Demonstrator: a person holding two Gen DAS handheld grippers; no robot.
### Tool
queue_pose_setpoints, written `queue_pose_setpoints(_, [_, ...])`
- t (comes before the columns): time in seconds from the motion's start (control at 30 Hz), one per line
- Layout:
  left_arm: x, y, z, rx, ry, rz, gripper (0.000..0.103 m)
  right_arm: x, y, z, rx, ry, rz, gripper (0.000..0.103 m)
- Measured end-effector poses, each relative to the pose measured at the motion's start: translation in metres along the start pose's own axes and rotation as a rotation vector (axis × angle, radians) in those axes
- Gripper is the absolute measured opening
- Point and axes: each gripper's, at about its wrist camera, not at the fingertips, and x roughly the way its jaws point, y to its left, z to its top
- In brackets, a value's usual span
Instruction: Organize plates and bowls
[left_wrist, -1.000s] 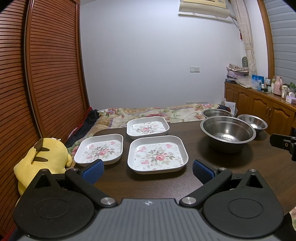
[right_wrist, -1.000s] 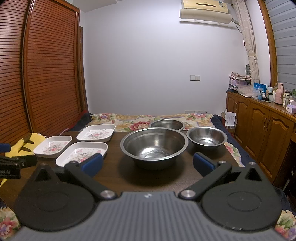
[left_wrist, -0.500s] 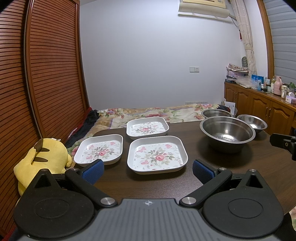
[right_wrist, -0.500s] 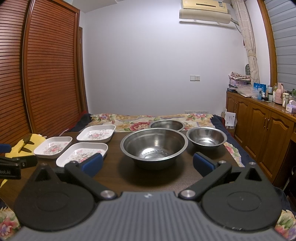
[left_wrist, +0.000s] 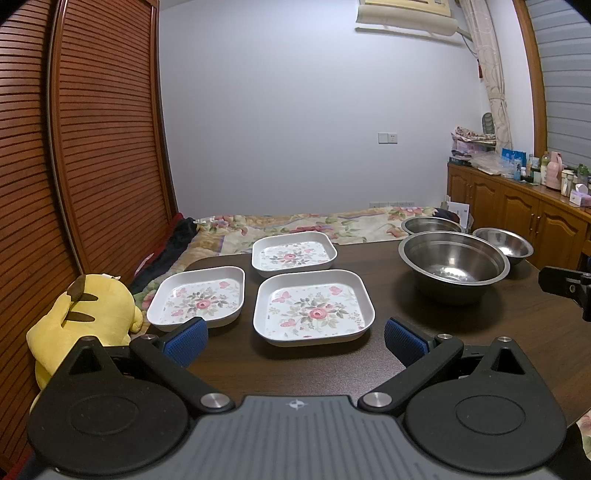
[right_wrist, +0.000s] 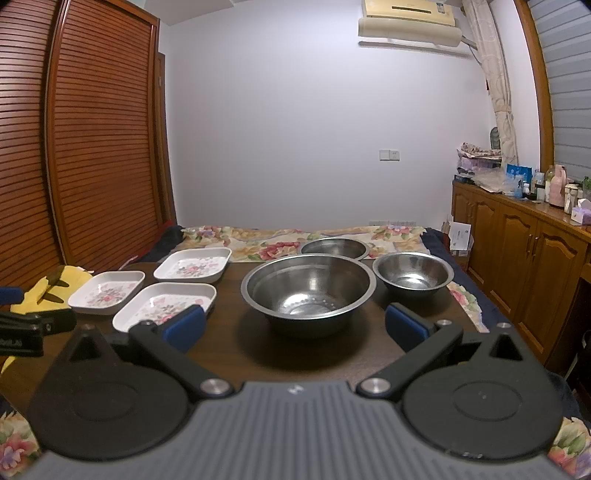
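comparing this moment with the views half a second and one second earlier shows almost no change: both grippers sit in nearly the same place, and no dish has shifted on the table.

left gripper: jaws spread wide, nothing between the blue pads. it faces the nearest floral plate, which lies just ahead of the fingertips. a second floral plate lies just beside it to the left, and a third lies beyond it.

right gripper: jaws likewise spread, holding nothing. it faces the large steel bowl. a smaller steel bowl stands to the right of it, and another steel bowl stands behind it at the far table edge.

judgement: the task has not yet begun. all three plates lie singly and no bowl is nested. the steady pose suggests a start position. the likely first step is an advance toward the nearest plate or the large bowl.
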Motion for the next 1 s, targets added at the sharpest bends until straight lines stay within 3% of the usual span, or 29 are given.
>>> queue_pose_setpoints(0.3, [0.004,0.000,-0.002,-0.006,0.018,-0.006,0.103,0.001,0.001,-0.002,-0.005,0.008,0.004,0.103])
queue_pose_setpoints(0.53, [0.023,0.006,-0.012,-0.010,0.077,-0.022,0.103,0.009,0.003,-0.005,-0.014,0.018,0.017,0.103])
queue_pose_setpoints(1.0, [0.052,0.027,-0.021,-0.005,0.145,-0.028,0.103,0.046,0.034,-0.008,-0.070,0.075,0.118,0.103])
